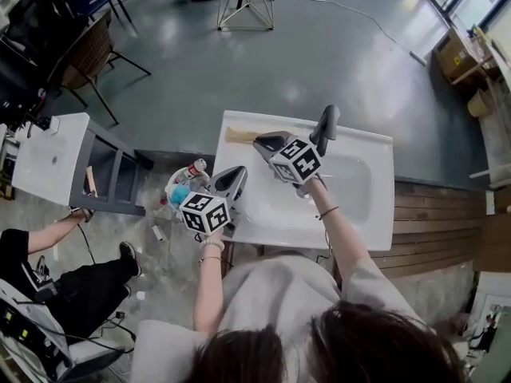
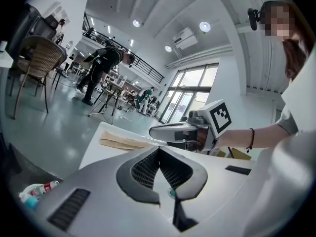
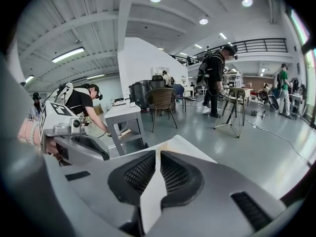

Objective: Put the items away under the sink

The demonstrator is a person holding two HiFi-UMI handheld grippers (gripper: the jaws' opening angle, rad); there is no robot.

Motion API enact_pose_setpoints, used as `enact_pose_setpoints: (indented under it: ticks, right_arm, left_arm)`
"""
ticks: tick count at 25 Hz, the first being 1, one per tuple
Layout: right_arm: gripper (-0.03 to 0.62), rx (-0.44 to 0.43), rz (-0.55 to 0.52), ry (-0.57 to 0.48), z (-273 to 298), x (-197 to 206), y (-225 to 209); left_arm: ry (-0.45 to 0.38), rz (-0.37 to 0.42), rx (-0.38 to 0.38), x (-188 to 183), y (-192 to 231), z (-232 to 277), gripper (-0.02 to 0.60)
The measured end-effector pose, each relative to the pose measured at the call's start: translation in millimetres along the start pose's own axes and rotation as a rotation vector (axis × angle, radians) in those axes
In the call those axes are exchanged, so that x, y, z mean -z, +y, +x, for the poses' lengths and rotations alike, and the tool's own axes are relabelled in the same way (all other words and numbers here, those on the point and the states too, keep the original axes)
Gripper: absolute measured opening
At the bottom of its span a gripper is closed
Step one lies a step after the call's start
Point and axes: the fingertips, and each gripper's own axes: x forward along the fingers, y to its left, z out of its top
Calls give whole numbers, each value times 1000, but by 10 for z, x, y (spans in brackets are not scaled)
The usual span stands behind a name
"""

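Note:
A white sink unit (image 1: pixel 263 222) stands in front of me with a black faucet (image 1: pixel 326 128) at its back. A flat beige packet (image 1: pixel 239 135) (image 2: pixel 123 141) lies on the sink top's back left corner. Bottles and a blue item (image 1: pixel 185 183) (image 2: pixel 35 194) lie on the floor to the left of the sink. My left gripper (image 1: pixel 238 171) (image 2: pixel 159 149) hovers over the sink's left edge, shut and empty. My right gripper (image 1: pixel 259 142) (image 3: pixel 158 154) hangs over the back of the top near the packet, shut with nothing in it.
A white side table on a grey frame (image 1: pixel 48 154) stands to the left, with a seated person (image 1: pixel 64 270) beside it. A wicker chair (image 1: pixel 88 54) and a tripod (image 1: pixel 246 2) stand on the grey floor beyond. Wooden boards (image 1: pixel 435 222) lie to the right.

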Motion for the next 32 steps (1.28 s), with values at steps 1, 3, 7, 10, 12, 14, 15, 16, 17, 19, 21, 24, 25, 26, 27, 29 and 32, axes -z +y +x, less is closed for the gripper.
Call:
enact_pose_setpoints:
  ticks: [1, 3, 7, 10, 12, 14, 15, 16, 17, 19, 21, 24, 25, 26, 27, 29, 32]
  right_arm:
    - [21, -2, -10, 7, 21, -2, -21]
    - [37, -6, -20, 24, 61, 3, -65]
    - [86, -26, -25, 57, 156, -1, -103]
    - [95, -35, -49, 79, 240, 0, -150]
    - [115, -43, -70, 96, 305, 12, -169]
    - [135, -52, -95, 107, 366, 15, -176]
    - [144, -56, -106, 109, 390, 17, -181]
    - [156, -57, -118, 112, 411, 22, -192]
    - [172, -57, -132, 117, 432, 29, -210]
    - [190, -58, -169, 140, 474, 55, -245]
    - [204, -68, -202, 175, 524, 114, -269]
    - [225, -83, -235, 223, 600, 222, -301]
    - [232, -86, -241, 235, 621, 252, -312]
    - [236, -89, -245, 245, 639, 275, -322]
    - [241, -92, -252, 255, 654, 293, -332]
    - [241, -96, -264, 274, 680, 326, -352]
    - [241, -98, -279, 302, 700, 355, -382]
  left_arm:
    - [0, -4, -1, -6, 14, 10, -3]
    - [4, -7, -2, -14, 39, 33, -3]
    - [2, -17, -17, -37, 93, 40, -3]
    - [4, -17, -25, -52, 129, 60, -3]
    - [6, -19, -32, -58, 160, 56, -3]
    - [9, -23, -38, -62, 192, 40, -3]
    - [10, -24, -41, -59, 205, 31, -3]
    - [12, -25, -44, -56, 217, 23, -3]
    - [14, -27, -47, -54, 228, 17, -3]
    - [19, -29, -53, -50, 249, 9, -3]
    - [24, -30, -57, -44, 272, 5, -3]
    - [31, -33, -63, -31, 313, -2, -3]
    - [33, -35, -64, -25, 326, -5, -3]
    - [36, -37, -66, -19, 338, -6, -3]
    - [39, -39, -67, -13, 347, -7, -3]
    - [46, -41, -70, 0, 362, -4, -3]
    - [52, -44, -74, 9, 384, 10, -2]
